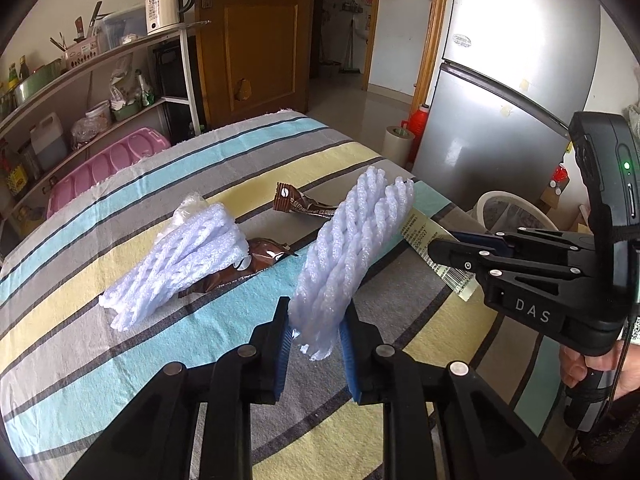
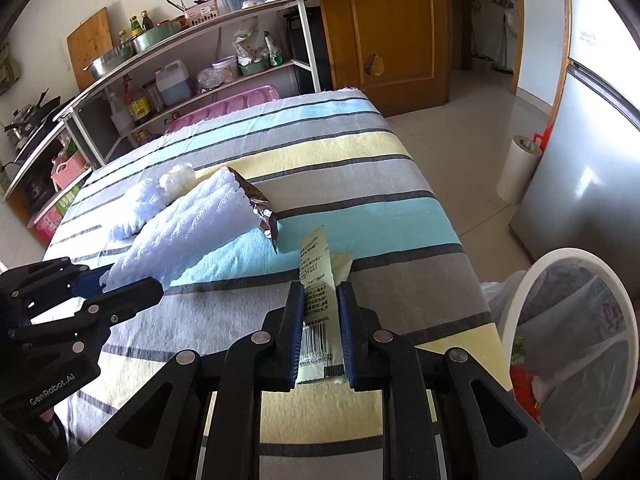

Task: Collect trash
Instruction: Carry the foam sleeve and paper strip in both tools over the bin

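Note:
My left gripper [image 1: 316, 314] is shut on the lower end of a white foam net sleeve [image 1: 352, 248], which stands tilted above the striped tablecloth [image 1: 100, 360]. A second foam net [image 1: 180, 264] lies on the cloth, partly covering a brown wrapper [image 1: 256, 262]. Another brown wrapper [image 1: 304, 204] lies behind them. My right gripper [image 2: 320, 296] is shut on a pale yellow wrapper with a barcode [image 2: 316, 256], near the table's right edge. The left gripper [image 2: 132, 280] with its foam net [image 2: 192, 232] shows in the right wrist view, and the right gripper [image 1: 440, 242] in the left wrist view.
A white bin lined with a bag [image 2: 568, 340] stands on the floor just past the table's right edge. A silver fridge [image 1: 500, 100] is behind it, with a paper roll [image 2: 518, 168] beside it. A cluttered shelf rack [image 2: 180, 60] and a wooden door [image 2: 388, 28] lie beyond the table.

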{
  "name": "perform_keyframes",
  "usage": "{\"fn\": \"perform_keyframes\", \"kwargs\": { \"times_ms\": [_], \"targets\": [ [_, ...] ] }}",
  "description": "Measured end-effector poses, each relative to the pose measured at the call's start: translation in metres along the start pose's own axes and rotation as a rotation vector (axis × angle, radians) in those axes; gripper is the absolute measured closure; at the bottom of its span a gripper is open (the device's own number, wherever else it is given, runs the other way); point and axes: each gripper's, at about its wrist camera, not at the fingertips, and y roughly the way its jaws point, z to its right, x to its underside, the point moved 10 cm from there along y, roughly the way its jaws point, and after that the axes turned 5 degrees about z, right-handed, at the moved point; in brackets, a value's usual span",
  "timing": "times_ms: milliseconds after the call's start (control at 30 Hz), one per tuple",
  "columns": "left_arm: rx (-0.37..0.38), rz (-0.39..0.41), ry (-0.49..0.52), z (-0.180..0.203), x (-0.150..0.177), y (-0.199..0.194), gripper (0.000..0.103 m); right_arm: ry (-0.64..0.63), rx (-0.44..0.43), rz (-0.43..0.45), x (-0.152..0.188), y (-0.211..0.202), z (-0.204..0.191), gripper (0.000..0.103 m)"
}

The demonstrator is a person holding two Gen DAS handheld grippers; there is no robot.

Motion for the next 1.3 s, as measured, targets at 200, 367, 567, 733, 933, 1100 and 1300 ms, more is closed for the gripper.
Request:
{"fn": "perform_keyframes", "kwargs": {
  "times_ms": [200,367,567,733,933,1100,1300],
  "targets": [
    [0.008,0.015,-0.014,0.007,-0.004,-0.006,0.08,0.013,-0.014,0.024,0.001,-0.012,0.005,0.089],
    [0.012,0.022,-0.01,0.015,-0.006,-0.01,0.08,0.011,-0.019,0.061,0.002,-0.027,0.007,0.092],
    [0.021,0.036,0.005,0.029,-0.012,-0.014,0.08,0.039,-0.013,0.097,0.0,-0.042,0.018,0.092],
    [0.039,0.047,0.027,0.05,-0.02,-0.015,0.08,0.062,0.011,0.134,-0.003,-0.06,0.035,0.092],
    [0.072,0.062,0.067,0.086,-0.032,-0.012,0.08,0.096,0.06,0.18,-0.005,-0.085,0.068,0.092],
    [0.122,0.057,0.094,0.128,-0.04,-0.002,0.08,0.145,0.11,0.206,-0.004,-0.105,0.105,0.092],
    [0.193,0.047,0.143,0.183,-0.048,0.012,0.079,0.197,0.176,0.218,0.006,-0.125,0.149,0.092]
  ]
}}
